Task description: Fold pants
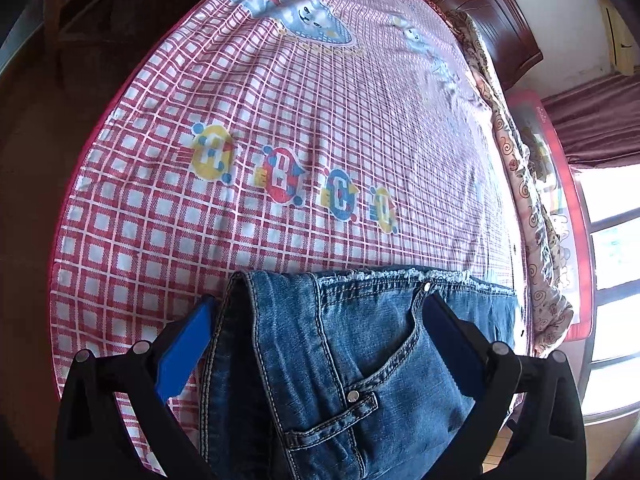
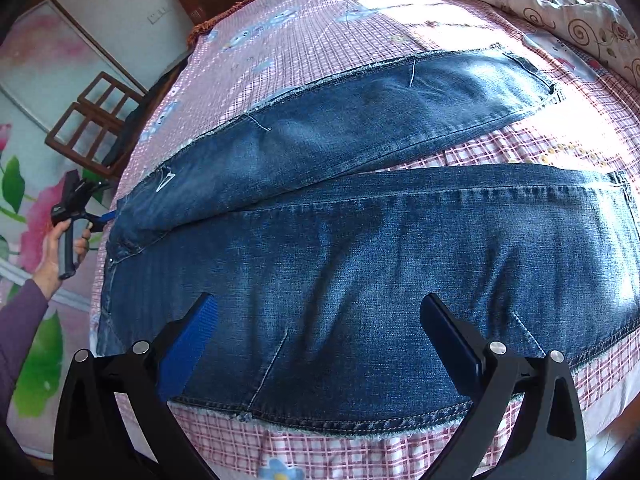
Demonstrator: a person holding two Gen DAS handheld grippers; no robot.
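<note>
Jeans point(image 2: 360, 240): blue denim, lay flat on the checked bedsheet point(image 1: 280, 120), both legs spread side by side, the farther leg angled away.
Left gripper point(image 1: 316, 312): jaws stood apart, straddling the waistband end near a front pocket point(image 1: 360, 372).
Right gripper point(image 2: 320, 312): jaws stood apart over the nearer leg, by its frayed hem.
Floral quilt point(image 2: 540, 4): bunched along the bed's far edge.

Both wrist views look closely down on shared jeans point(image 1: 340, 360).
</note>
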